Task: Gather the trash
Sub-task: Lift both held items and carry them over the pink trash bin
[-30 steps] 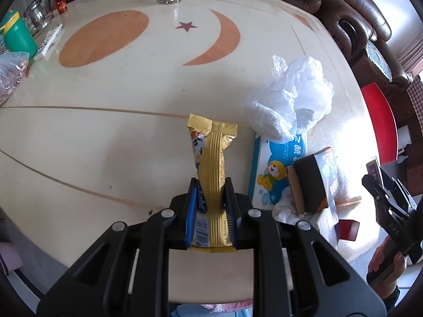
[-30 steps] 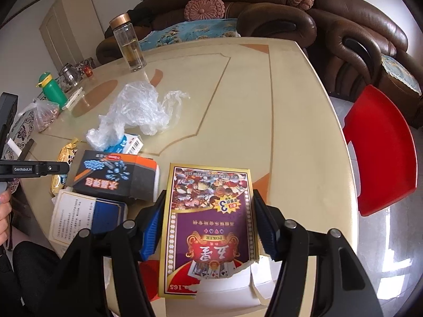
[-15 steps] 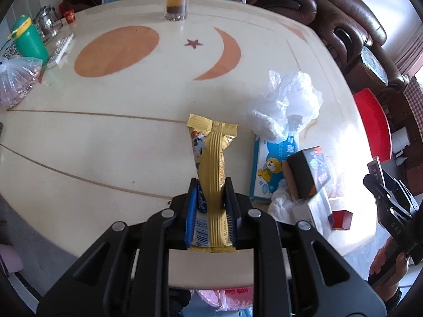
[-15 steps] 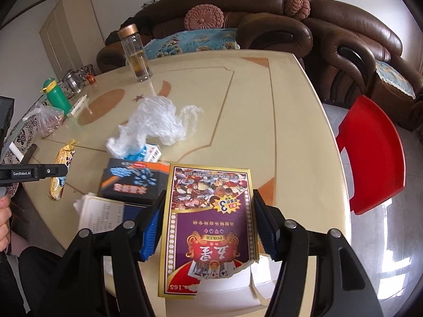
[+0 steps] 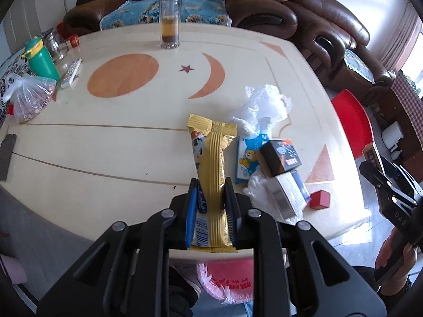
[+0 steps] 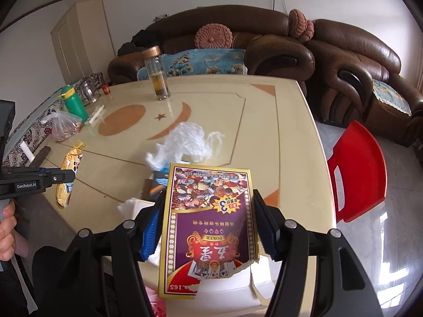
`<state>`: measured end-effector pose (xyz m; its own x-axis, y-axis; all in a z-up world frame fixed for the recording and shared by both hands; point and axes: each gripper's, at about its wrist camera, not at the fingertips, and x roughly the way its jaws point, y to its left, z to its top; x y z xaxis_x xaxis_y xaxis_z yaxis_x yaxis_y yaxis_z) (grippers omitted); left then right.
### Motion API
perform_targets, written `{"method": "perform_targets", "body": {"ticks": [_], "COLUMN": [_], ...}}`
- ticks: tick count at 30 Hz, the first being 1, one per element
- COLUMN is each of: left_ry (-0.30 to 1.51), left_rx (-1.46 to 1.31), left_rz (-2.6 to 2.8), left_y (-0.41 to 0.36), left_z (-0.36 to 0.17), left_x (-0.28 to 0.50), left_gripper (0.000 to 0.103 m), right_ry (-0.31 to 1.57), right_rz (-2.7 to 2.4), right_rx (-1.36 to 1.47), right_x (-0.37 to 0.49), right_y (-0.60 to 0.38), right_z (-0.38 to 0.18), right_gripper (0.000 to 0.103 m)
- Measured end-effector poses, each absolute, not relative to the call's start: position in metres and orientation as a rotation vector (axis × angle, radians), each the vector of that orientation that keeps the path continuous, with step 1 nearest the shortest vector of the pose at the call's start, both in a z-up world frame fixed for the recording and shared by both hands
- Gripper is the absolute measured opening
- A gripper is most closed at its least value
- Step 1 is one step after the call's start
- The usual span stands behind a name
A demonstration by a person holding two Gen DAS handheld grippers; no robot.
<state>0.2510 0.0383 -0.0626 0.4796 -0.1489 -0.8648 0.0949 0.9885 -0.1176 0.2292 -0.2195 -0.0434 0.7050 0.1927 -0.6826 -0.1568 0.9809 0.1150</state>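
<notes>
My left gripper (image 5: 210, 187) is shut on a gold snack wrapper (image 5: 211, 158), held above the near table edge; the wrapper also shows in the right wrist view (image 6: 69, 167). My right gripper (image 6: 207, 203) is shut on a purple and gold poker card box (image 6: 208, 222), held above the table's near right part. On the table lie a crumpled clear plastic bag (image 5: 261, 108), a blue tissue pack (image 5: 248, 155), a black box (image 5: 280, 155), a white and blue box (image 5: 288, 195) and a small red block (image 5: 320, 199). A pink bag (image 5: 224, 274) shows below the left gripper.
A glass bottle (image 5: 169, 17) stands at the table's far side. A green bottle (image 5: 42, 58), a jar and a bag of food (image 5: 29, 100) are at the far left. A red chair (image 6: 357, 169) and brown sofas (image 6: 343, 50) stand to the right.
Both grippers have risen and pulled back from the table with their items held. The table and its trash look smaller and farther; the pink bag has come into view below.
</notes>
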Motion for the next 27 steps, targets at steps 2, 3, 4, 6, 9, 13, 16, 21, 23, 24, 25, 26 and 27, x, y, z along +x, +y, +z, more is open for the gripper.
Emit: {"method": "perform_targets", "body": {"ticks": [2,3,4,6,9,13,16,21,23,24,25,26,27], "left_ry": [1.046,1.039,1.028,1.007,0.989,0.965,0.940,0.923,0.915,0.913,0.912,0.911,0.910], "left_rx": [-0.053,-0.049,-0.043,-0.030,-0.022,-0.008,0.011,0.026,0.033,0.036,0.039,0.040,0.042], "left_rz": [-0.156,-0.158,-0.159,-0.162,-0.173,-0.186,-0.183,-0.190,-0.187,-0.188,-0.191,-0.195,-0.199], "left_y": [0.038,0.038,0.038,0.037,0.035,0.033,0.032,0.029,0.029,0.029,0.028,0.027,0.027], "left_z": [-0.056,-0.053,-0.049,-0.041,-0.033,-0.023,-0.016,-0.012,-0.012,-0.012,-0.013,-0.013,-0.013], "left_x": [0.242,0.238,0.232,0.221,0.208,0.189,0.174,0.153,0.145,0.141,0.138,0.134,0.132], "left_gripper": [0.020,0.020,0.020,0.020,0.020,0.020,0.020,0.020,0.020,0.020,0.020,0.020,0.020], "right_ry": [0.751,0.743,0.736,0.723,0.704,0.677,0.661,0.642,0.639,0.639,0.641,0.642,0.642], "right_rz": [0.199,0.200,0.200,0.204,0.211,0.218,0.223,0.230,0.232,0.232,0.234,0.235,0.235], "right_rx": [0.048,0.045,0.040,0.036,0.030,0.020,0.011,0.002,0.002,0.000,-0.002,-0.004,-0.008], "right_x": [0.219,0.215,0.210,0.201,0.186,0.163,0.149,0.122,0.112,0.106,0.104,0.099,0.094], "right_y": [-0.217,-0.215,-0.213,-0.209,-0.205,-0.197,-0.191,-0.185,-0.183,-0.182,-0.180,-0.179,-0.177], "right_z": [-0.034,-0.030,-0.026,-0.018,-0.008,0.006,0.013,0.021,0.023,0.023,0.024,0.024,0.024], "right_gripper": [0.060,0.060,0.060,0.060,0.060,0.060,0.060,0.060,0.060,0.060,0.060,0.060,0.060]}}
